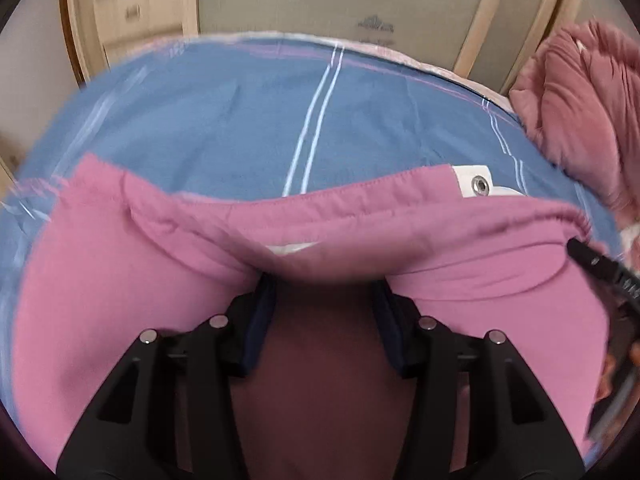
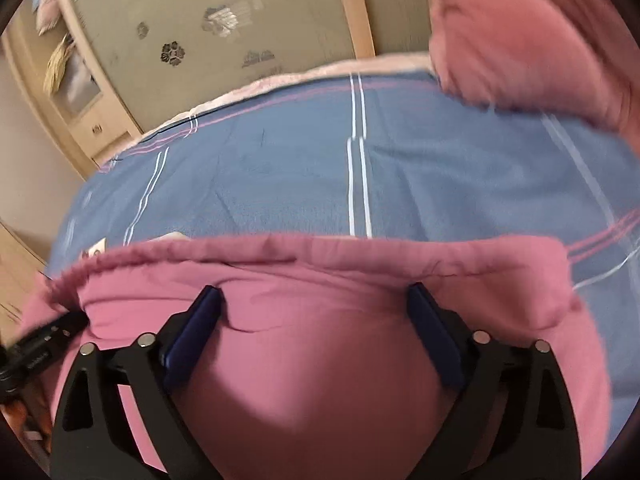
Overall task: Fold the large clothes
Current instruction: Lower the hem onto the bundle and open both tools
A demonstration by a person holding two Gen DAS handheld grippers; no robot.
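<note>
Left hand-held gripper [image 1: 324, 280] clenches bunched pink garment [image 1: 120, 280]; right hand-held gripper [image 2: 314, 292] released above it.

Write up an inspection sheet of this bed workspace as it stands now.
Surface: blue bedsheet with white and pink stripes, bare beyond the garment.
Job's things: pink fleece hooded garment spread on the sheet; white patch with a metal eyelet at its far hem.
Clutter: rumpled dusty-pink quilt heaped at the sheet's right.
Grippers: left gripper, a fold of the garment bunched between its fingers, the tips hidden; right gripper open above the garment, blue pads apart.
Cables: nothing seen.
Surroundings: beige wardrobe doors with flower motifs behind the bed.
</note>
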